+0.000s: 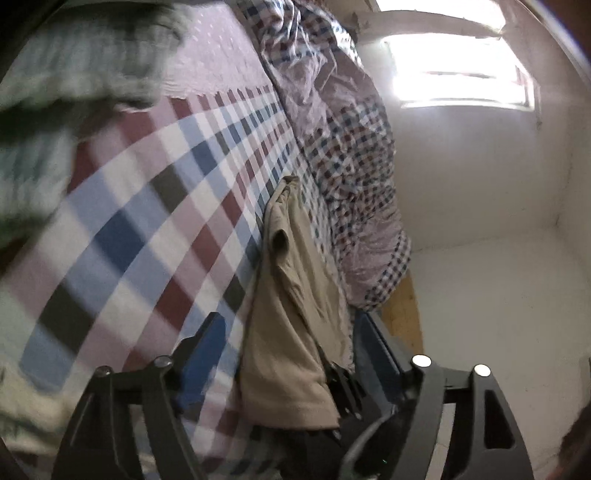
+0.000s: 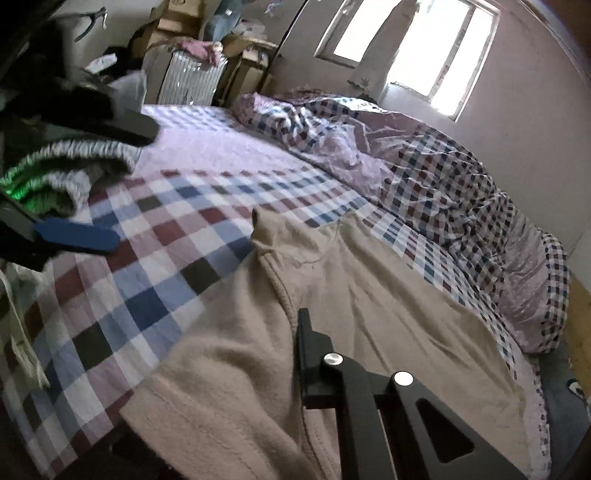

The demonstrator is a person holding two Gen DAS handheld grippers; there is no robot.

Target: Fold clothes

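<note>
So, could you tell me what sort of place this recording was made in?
Most likely a home bedroom: a bed with a checked sheet, a rumpled duvet along the wall, a window, and stacked boxes in the corner.

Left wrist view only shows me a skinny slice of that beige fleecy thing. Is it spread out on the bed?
Observer: Yes, the beige fleece garment lies spread wide over the checked bedsheet.
Operator: Is my other gripper near it?
Observer: The right gripper is right at it. Fleece hides one finger, so I cannot tell its grip.
Operator: What's past the bed?
Observer: A silver ribbed suitcase and stacked cardboard boxes.
</note>
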